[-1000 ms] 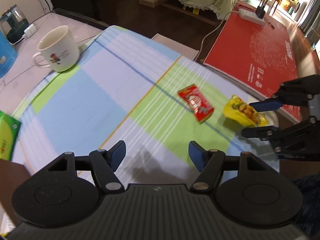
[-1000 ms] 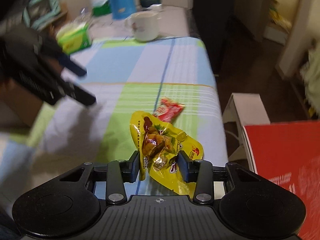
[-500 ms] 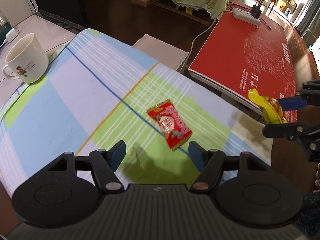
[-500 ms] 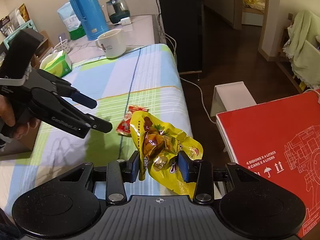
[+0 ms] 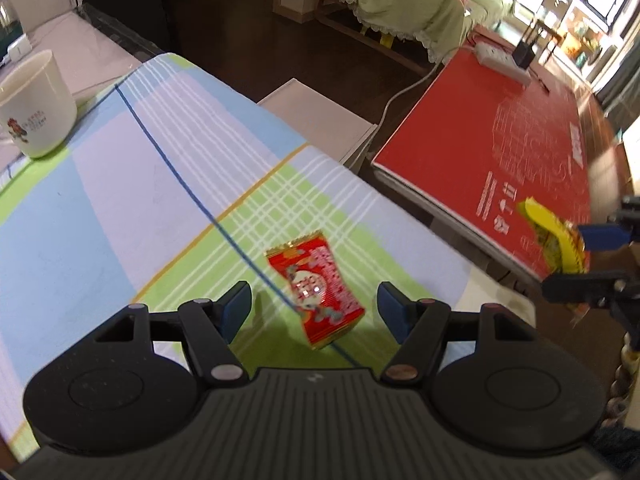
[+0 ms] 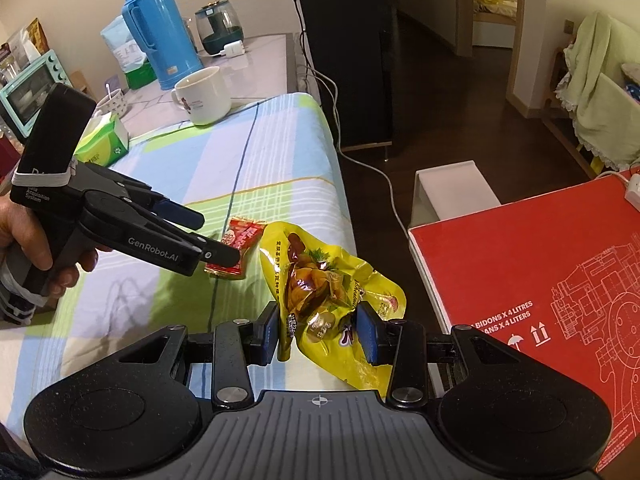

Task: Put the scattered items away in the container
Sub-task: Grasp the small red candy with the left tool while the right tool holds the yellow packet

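Observation:
A red snack packet [image 5: 320, 292] lies flat on the checked tablecloth [image 5: 120, 208], between the two fingertips of my left gripper [image 5: 316, 312], which hangs open just over it. From the right wrist view, the same red packet [image 6: 240, 240] shows partly behind the left gripper [image 6: 208, 240], held by a hand. My right gripper [image 6: 322, 330] is shut on a yellow snack packet [image 6: 320, 288], lifted off the table near its right edge. That yellow packet [image 5: 556, 240] also appears at the right in the left wrist view. No container is in view.
A white mug [image 6: 204, 96], a green tissue box [image 6: 104, 140] and a blue thermos [image 6: 160, 28] stand at the table's far end. Beside the table, a big red box [image 6: 540, 288] and a white stool [image 6: 452, 192] are on the dark floor.
My left gripper moved forward and down until the red packet sits between its open fingers. The right gripper lifted the yellow packet off the cloth and drew it back toward the table's edge.

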Available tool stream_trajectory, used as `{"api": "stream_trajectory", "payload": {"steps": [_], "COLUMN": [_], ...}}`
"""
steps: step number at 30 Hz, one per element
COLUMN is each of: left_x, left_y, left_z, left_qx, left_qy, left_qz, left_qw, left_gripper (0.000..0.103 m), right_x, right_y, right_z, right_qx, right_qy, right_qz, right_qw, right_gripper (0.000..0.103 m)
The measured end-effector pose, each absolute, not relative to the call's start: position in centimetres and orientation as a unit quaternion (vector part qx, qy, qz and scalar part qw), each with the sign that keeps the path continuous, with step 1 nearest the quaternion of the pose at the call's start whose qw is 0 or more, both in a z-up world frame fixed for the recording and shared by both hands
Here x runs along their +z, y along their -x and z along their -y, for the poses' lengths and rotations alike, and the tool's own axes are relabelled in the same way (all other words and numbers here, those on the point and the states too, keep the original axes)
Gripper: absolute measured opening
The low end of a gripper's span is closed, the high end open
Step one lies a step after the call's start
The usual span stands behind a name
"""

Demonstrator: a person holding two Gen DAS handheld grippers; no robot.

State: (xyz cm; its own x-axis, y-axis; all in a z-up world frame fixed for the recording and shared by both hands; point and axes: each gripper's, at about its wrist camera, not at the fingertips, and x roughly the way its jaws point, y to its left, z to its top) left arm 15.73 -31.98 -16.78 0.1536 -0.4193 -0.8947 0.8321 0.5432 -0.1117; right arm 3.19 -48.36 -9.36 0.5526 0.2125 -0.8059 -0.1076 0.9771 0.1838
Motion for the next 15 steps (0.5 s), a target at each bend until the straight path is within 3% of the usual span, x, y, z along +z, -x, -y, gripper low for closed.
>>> {"api": "stream_trajectory", "payload": {"steps": [10,12,14,15], "left_x": [-18.7,-18.7,-18.5,-18.4], "left_y": [-14.7,-14.5,-14.6,-14.7], "left_z": [33.7,33.8,33.7,33.7], "left_qx": [-0.402,-0.404,-0.408,-0.41], "left_qy": [-0.251,-0.254,-0.253,-0.255], "left_qz": [-0.466,-0.457,-0.456,-0.458], "left_qw": [0.747,0.75,0.749,0.747], "left_gripper": [0.062,0.05,0.024,0.024], "right_x": [-9.5,-9.5,-9.5,-9.4], "right_y": [-3.2,-3.1,-3.1,-3.1], "right_z": [48.5,48.4,48.2,48.1], "right_qx": [0.093,0.095,0.097,0.098], "right_qy": [-0.052,-0.051,-0.049,-0.048], "right_qz": [-0.47,-0.471,-0.471,-0.471], "right_qw": [0.876,0.876,0.875,0.875], "right_gripper": [0.04,0.04,0.04,0.04]}}
